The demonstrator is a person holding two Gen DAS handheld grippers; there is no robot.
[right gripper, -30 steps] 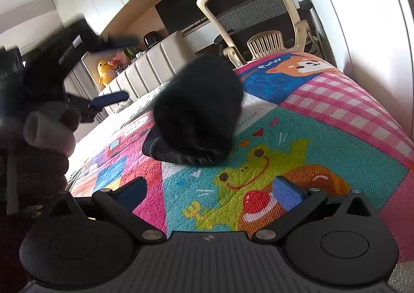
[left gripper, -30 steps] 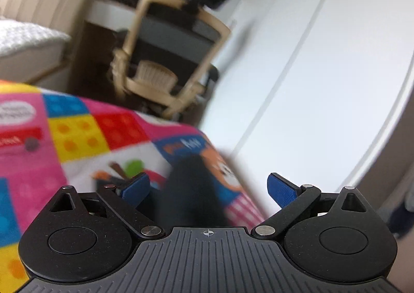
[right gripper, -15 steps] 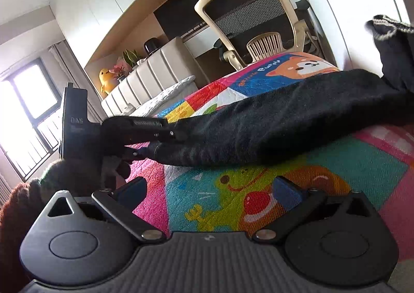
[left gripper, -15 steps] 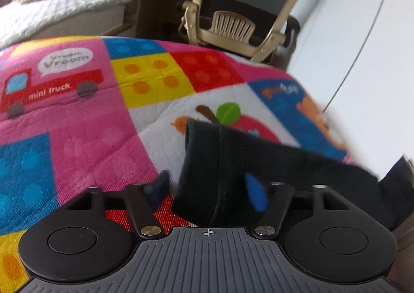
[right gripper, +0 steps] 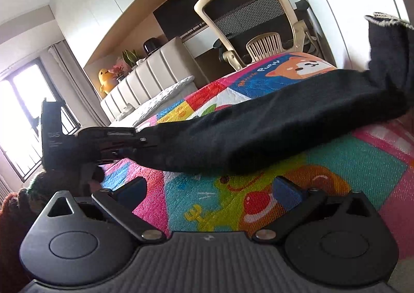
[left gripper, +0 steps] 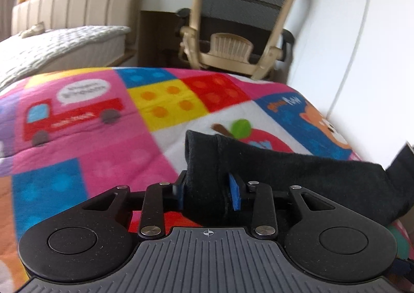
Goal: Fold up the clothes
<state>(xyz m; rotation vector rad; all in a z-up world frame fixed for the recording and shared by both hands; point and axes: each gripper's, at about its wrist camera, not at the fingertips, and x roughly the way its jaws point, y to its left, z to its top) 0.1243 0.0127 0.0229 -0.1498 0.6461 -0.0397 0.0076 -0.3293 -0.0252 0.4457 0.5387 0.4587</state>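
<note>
**Left pinch on garment end, right idle**

Left gripper [left gripper: 208, 193] has just been closing & now clamps one end of the black garment [right gripper: 271, 127], w/ cloth stretched across the colourful quilt [right gripper: 349, 161], prob. to square it for folding. Right gripper [right gripper: 209, 190] gapes wide, nothing in it.

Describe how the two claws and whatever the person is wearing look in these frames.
Both are alike: the left claw and the right claw are matte black, with a ribbed grey deck, two round-capped lobes, silver pivot screws on the link arms and blue pads. From the right wrist view, the left unit's black body bears small pale lettering. A dark reddish knitted sleeve shows below it.
</note>
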